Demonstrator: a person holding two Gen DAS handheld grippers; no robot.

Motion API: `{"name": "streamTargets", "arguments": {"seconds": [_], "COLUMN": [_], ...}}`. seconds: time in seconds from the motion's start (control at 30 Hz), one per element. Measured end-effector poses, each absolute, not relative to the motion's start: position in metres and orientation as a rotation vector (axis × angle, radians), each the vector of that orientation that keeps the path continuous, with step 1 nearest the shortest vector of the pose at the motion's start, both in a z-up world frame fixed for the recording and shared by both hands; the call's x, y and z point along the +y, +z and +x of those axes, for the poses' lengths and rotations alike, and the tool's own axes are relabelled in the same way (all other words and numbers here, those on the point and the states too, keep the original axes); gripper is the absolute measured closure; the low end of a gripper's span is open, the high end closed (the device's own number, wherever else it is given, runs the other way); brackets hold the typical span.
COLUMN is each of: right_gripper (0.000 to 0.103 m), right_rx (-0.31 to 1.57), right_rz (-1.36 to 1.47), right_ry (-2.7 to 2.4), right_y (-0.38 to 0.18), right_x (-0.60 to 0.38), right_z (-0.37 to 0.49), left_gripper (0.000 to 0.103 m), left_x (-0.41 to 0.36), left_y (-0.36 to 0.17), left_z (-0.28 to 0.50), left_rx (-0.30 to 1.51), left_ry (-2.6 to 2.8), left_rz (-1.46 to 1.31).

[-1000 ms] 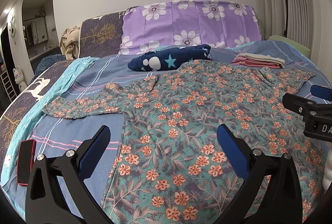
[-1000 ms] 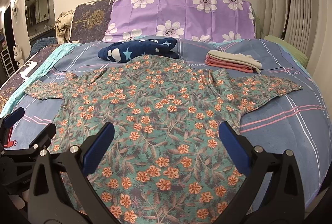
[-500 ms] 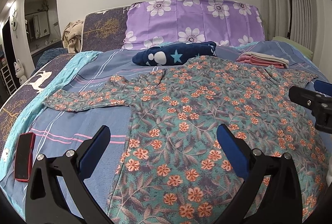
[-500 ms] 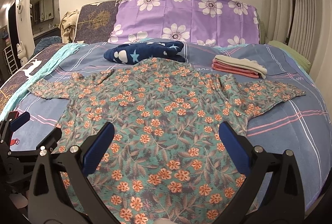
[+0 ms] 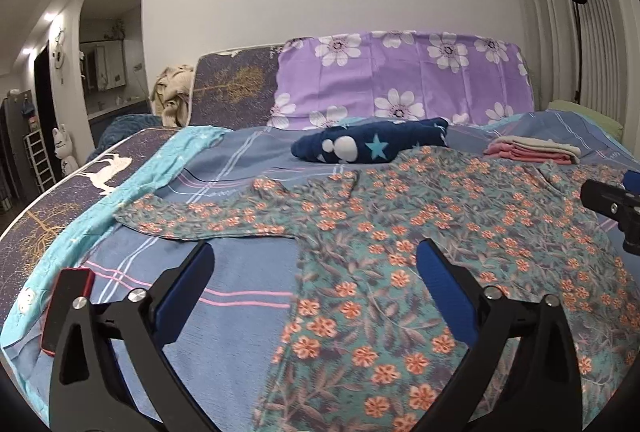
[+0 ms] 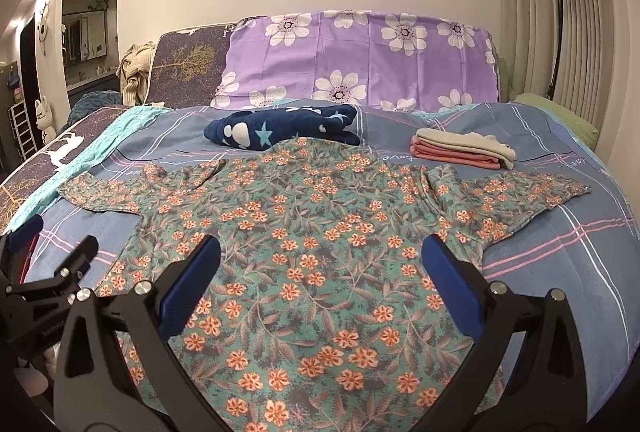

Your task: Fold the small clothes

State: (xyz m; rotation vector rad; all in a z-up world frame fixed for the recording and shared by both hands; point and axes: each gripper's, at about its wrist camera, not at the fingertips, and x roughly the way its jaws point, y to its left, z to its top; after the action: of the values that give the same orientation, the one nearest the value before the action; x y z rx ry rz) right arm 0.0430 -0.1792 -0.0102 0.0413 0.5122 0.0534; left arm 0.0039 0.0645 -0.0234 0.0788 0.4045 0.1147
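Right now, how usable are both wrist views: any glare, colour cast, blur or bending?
Left wrist: cooler cast, ceiling glare top left, floral shirt sharp, dark corners. Right wrist: warmer cast, shirt evenly lit and sharp; the curtain bows with fisheye.

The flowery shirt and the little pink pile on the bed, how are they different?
The flowery shirt lies spread out flat with both sleeves out; the pink pile is already folded and stacked. The shirt is green with orange flowers; the pile is plain pink with a beige piece on top. The shirt covers much of the bed; the pile takes up a small spot behind it. Both rest on the bed, and neither is held.
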Motion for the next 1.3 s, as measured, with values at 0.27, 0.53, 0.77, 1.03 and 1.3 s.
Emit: {"name": "streamTargets", "arguments": {"seconds": [0.27, 0.53, 0.77, 1.03, 1.3], "right_gripper": [0.002, 0.004, 0.022, 0.041, 0.048], "right_rx": [0.519, 0.527, 0.548, 0.579, 0.664], "right_rz": [0.046, 0.048, 0.045, 0.026, 0.014], "right_ry": [0.048, 0.042, 0.052, 0.073, 0.115], "right_y": [-0.011, -0.014, -0.015, -0.022, -0.034], "right_x": [-0.177, -0.175, -0.175, -0.171, -0.168], "right_z": [0.049, 0.054, 0.064, 0.077, 0.098], "left_gripper": [0.023, 0.034, 0.038, 0.051, 0.053], "left_x": [0.081, 0.091, 0.115, 0.162, 0.292], "left_y": [-0.026, -0.031, -0.038, -0.045, -0.059], "left_z": [0.014, 0.023, 0.041, 0.058, 0.098], "left_rx": [0.457, 0.505, 0.57, 0.625, 0.691], "left_ry": [0.119, 0.042, -0.042, 0.004, 0.181], "left_rz": [0.035, -0.024, -0.109, -0.168, -0.395]}}
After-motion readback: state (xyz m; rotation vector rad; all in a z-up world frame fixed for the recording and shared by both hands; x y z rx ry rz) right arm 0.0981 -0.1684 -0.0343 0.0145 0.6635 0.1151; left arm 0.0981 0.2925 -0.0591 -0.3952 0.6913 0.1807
